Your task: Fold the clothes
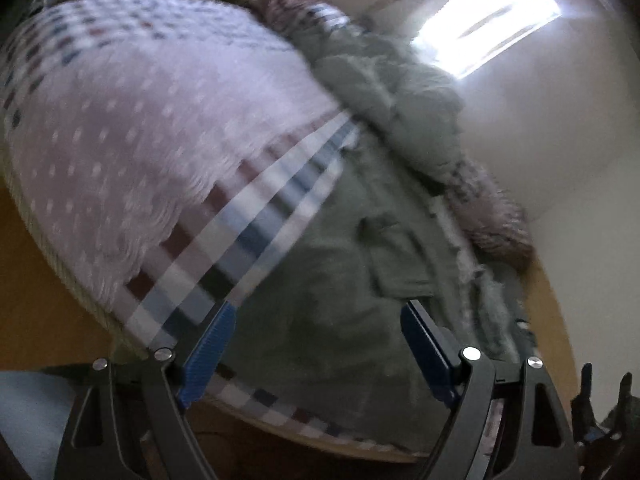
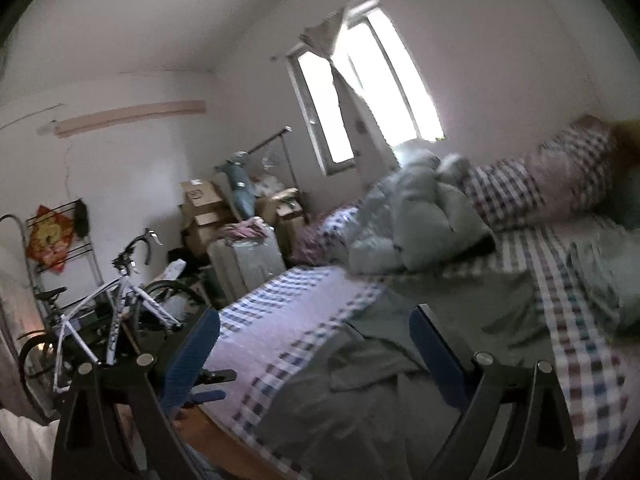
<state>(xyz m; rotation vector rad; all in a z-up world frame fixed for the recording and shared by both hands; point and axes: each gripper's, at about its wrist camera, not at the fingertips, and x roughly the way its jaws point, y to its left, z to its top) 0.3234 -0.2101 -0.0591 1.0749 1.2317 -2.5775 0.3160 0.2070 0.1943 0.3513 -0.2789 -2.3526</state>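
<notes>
Grey-green garment [image 2: 360,392] spread rumpled on checked bedsheet [image 2: 576,344], flap pocket showing

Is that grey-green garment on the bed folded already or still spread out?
Spread out, not folded. The grey-green garment lies open and rumpled across the checked bedspread, with loose creases and no neat fold.

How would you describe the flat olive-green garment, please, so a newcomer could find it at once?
Start at the bed with the checked sheet. The olive-green garment lies spread flat at its near edge, beside the pale pink dotted blanket. Unlike the puffy grey-green jacket heaped under the window, it is thin and darker.
</notes>
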